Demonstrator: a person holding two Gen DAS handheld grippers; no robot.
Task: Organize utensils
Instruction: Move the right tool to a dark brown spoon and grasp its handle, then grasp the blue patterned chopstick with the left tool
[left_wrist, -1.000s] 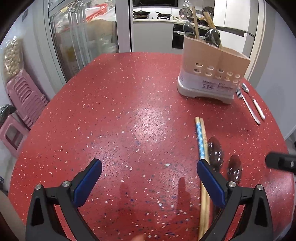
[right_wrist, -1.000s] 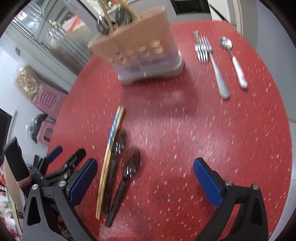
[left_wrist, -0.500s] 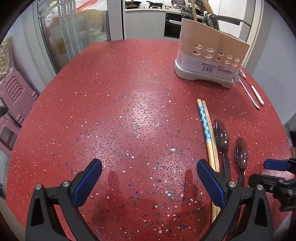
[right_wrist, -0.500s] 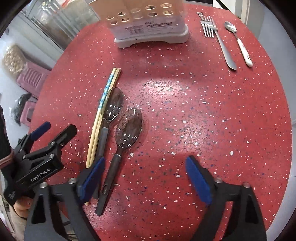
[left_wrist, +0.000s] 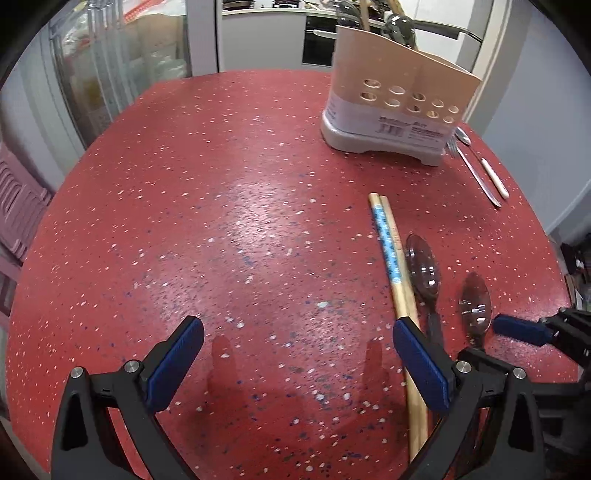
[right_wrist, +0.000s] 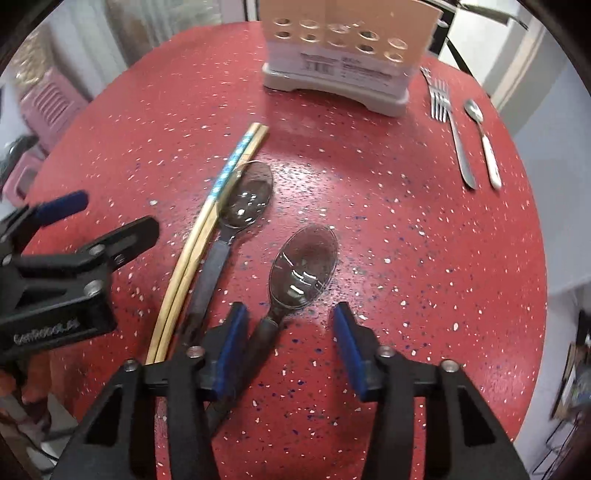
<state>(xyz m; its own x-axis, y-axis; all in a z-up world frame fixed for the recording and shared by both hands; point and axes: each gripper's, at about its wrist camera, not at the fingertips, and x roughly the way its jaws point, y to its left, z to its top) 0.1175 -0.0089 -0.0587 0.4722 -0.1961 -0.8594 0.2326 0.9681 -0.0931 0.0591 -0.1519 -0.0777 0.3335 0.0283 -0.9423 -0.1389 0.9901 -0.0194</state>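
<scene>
Two dark see-through spoons lie side by side on the red table, beside a pair of wooden chopsticks. My right gripper straddles the neck of the right spoon. Its jaws are closing; the handle lies close to the left pad, and the right pad stands apart from it. The left spoon lies against the chopsticks. My left gripper hangs open over bare table, and the chopsticks run under its right finger. The beige utensil holder stands at the far side with utensils in it.
A metal fork and a white-handled spoon lie to the right of the holder. The red table's rounded edge curves close on the right. Pink plastic stools stand beyond the left edge. The left gripper sits just left of the chopsticks.
The right gripper has come in over the right spoon's handle and its jaws have narrowed around it. The left gripper has tilted a little and stayed in place.
</scene>
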